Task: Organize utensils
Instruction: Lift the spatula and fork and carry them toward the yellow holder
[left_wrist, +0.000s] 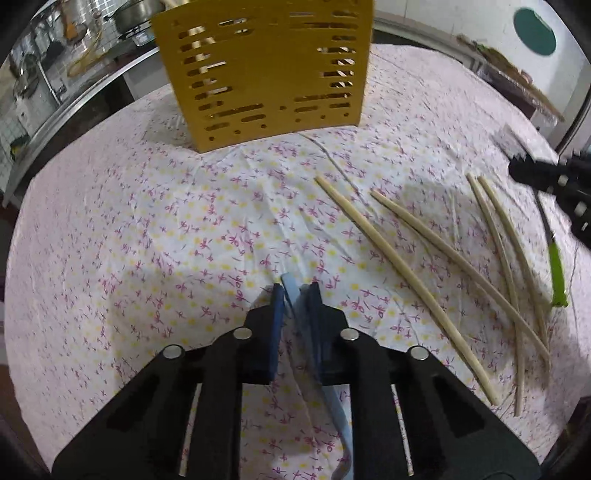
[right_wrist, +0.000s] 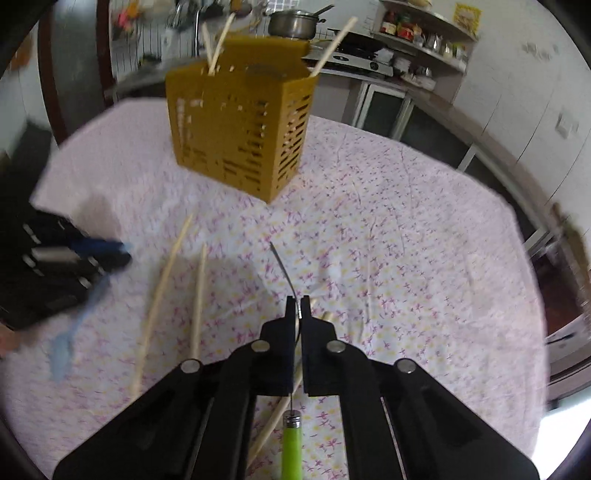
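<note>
Kitchen shelves and pots are seen behind a floral-clothed surface (left_wrist: 147, 221).
A pale blue spoon (left_wrist: 295, 306) is clamped in the left tool (left_wrist: 295, 295); a green-handled knife (right_wrist: 291, 446) is pinched by the right tool (right_wrist: 297, 306). Loose chopsticks (left_wrist: 402, 280) are spread nearby, a yellow slotted holder (right_wrist: 236, 136) beyond.

Chopsticks (left_wrist: 402, 273) right of holder (left_wrist: 264, 70)
</note>
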